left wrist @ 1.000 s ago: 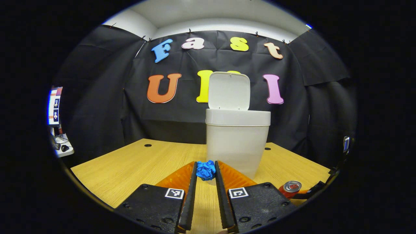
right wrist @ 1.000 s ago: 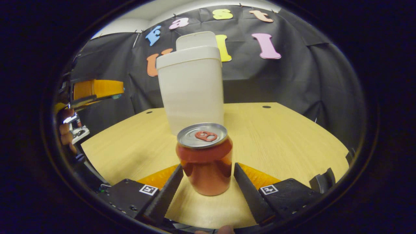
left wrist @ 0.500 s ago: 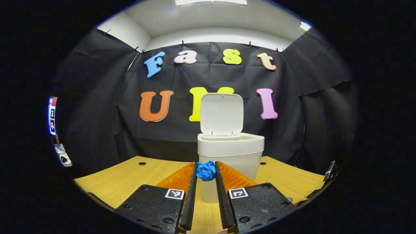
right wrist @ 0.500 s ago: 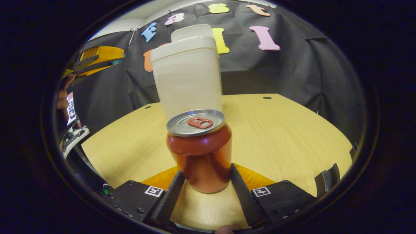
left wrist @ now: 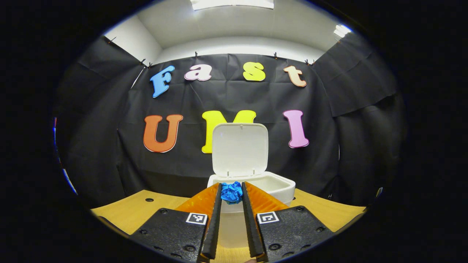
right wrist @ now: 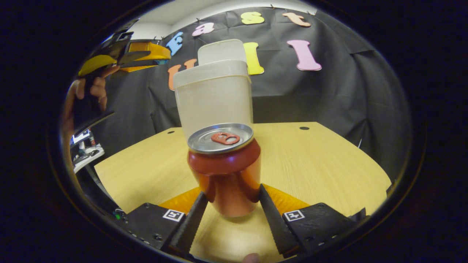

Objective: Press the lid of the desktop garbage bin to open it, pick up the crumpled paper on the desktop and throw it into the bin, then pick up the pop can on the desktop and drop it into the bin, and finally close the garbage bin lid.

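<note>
While the bin stands with lid raised, left gripper clamps crumpled paper; right gripper grips the pop can.

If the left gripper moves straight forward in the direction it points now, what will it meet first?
Probably the raised lid of the bin, open beyond the left gripper, which holds the blue paper ball. The path up to it looks free, though depth is unclear and it may pass over the rim.
</note>
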The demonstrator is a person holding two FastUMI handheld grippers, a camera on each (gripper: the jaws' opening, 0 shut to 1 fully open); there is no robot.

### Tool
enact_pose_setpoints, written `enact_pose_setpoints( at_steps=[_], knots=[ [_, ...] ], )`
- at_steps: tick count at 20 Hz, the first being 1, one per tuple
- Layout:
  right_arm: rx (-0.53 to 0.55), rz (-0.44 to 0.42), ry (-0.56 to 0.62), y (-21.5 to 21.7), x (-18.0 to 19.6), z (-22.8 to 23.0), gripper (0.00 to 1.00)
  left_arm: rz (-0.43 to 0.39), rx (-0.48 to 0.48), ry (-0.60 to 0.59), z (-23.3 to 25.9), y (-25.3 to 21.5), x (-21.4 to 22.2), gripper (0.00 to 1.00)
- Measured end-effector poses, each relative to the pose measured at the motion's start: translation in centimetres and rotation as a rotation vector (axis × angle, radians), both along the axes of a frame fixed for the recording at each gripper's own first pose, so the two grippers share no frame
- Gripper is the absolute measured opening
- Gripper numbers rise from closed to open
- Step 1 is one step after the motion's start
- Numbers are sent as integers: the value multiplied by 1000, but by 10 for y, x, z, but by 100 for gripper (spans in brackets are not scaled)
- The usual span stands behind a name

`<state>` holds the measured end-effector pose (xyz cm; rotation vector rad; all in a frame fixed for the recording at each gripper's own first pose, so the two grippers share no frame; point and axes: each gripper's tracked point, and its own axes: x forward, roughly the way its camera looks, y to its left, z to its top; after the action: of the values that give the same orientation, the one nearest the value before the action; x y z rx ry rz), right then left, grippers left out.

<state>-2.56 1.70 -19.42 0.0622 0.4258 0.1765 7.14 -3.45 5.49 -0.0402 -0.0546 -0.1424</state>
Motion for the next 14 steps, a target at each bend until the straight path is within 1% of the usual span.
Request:
enact_pose_setpoints(
  at_steps=[1, 2, 3, 4, 5, 7, 8, 11, 14],
  knots=[
    [-1, 9, -11, 1, 3, 4, 83, 7, 4, -13, 5, 2, 11, 35],
    [-7, 17, -18, 2, 6, 8, 83, 17, 6, -14, 7, 4, 20, 39],
    [-10, 23, -25, 3, 10, 11, 83, 18, -2, -12, 7, 4, 30, 39],
    [-9, 29, -31, 3, 13, 15, 83, 19, -9, -11, 7, 2, 38, 35],
    [-7, 35, -38, 4, 15, 18, 83, 23, -9, -3, 7, 3, 48, 39],
    [-2, 40, -46, 6, 18, 22, 83, 24, -10, 5, 7, 2, 64, 39],
    [0, 42, -45, 6, 20, 24, 83, 18, -12, 9, 7, -1, 70, 35],
    [9, 43, -38, 4, 24, 24, 83, 6, -16, 34, 1, -7, 84, 35],
    [20, 33, -37, 1, 26, 26, 83, 3, -4, 62, -8, -9, 92, 38]
  ],
)
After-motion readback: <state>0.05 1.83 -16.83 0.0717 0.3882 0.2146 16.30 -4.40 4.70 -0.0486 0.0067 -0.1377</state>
